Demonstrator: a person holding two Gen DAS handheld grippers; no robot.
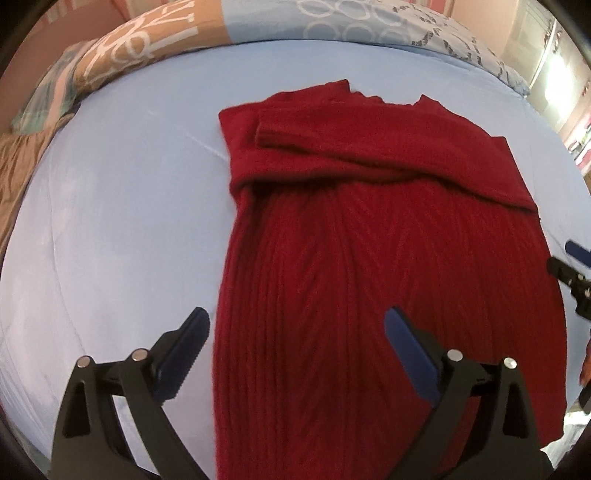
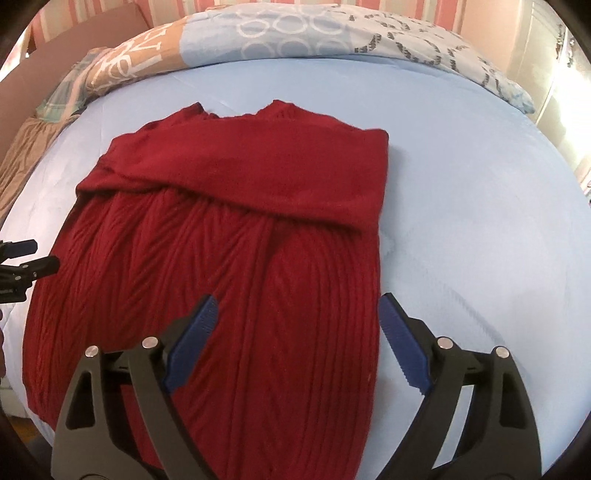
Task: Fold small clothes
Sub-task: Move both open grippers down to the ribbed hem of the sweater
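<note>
A dark red knitted sweater lies flat on the light blue bed sheet, both sleeves folded across its chest. It also shows in the right wrist view. My left gripper is open and empty, hovering over the sweater's lower left edge. My right gripper is open and empty over the sweater's lower right edge. The right gripper's tips show at the far right of the left wrist view. The left gripper's tips show at the far left of the right wrist view.
A patterned pillow and duvet lie across the head of the bed. A brown blanket hangs at the left side. A striped pink wall is behind. Bare sheet lies right of the sweater.
</note>
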